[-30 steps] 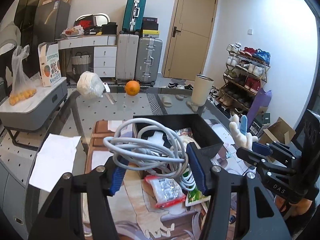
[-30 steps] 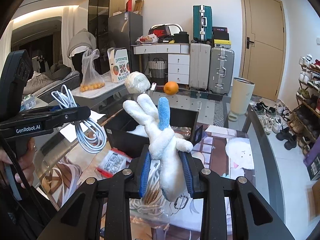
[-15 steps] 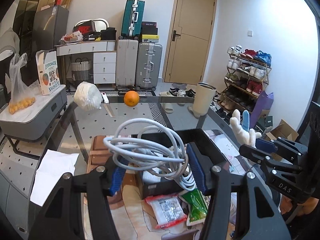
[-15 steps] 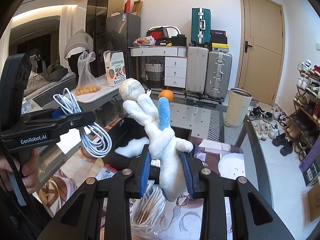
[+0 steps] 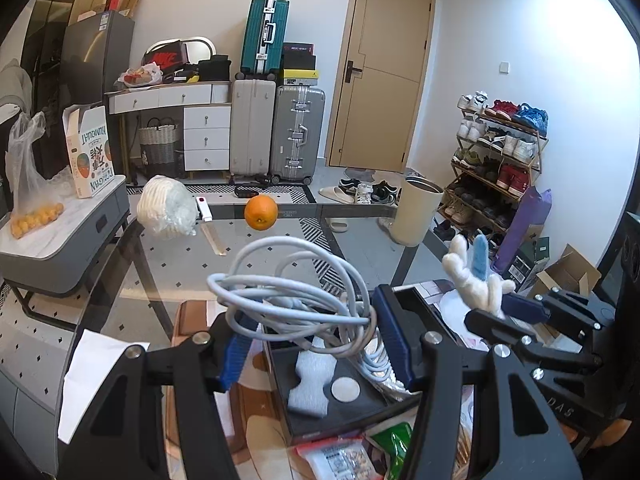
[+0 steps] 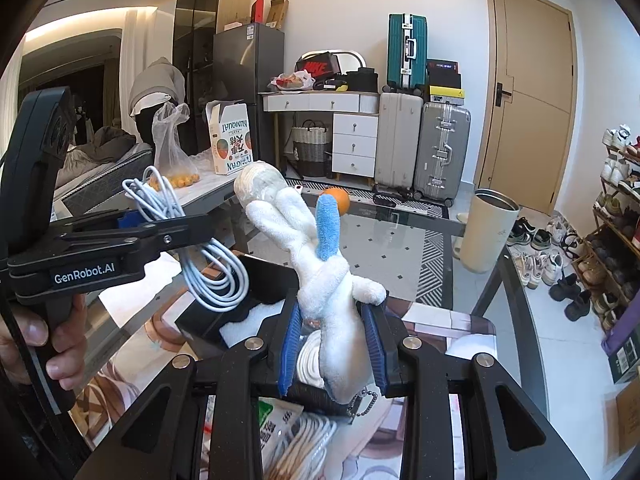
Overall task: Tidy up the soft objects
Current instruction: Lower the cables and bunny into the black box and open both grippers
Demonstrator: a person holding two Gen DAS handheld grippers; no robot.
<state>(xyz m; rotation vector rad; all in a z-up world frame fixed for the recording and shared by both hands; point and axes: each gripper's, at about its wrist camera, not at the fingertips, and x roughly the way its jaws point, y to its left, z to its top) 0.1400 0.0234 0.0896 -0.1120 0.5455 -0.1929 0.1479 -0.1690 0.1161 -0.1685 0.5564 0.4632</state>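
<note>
The left gripper (image 5: 312, 340) is clamped on a bundle of white cable (image 5: 296, 280), held above the black box (image 5: 344, 404) on the glass table (image 5: 168, 264). The right gripper (image 6: 334, 344) squeezes a white plush toy (image 6: 320, 276) with a blue ear, just right of the box. An orange (image 5: 261, 212) sits beyond the box.

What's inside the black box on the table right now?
In the black box: a white foam piece and a round grey disc. The cable bundle in the left gripper hides the far part.
</note>
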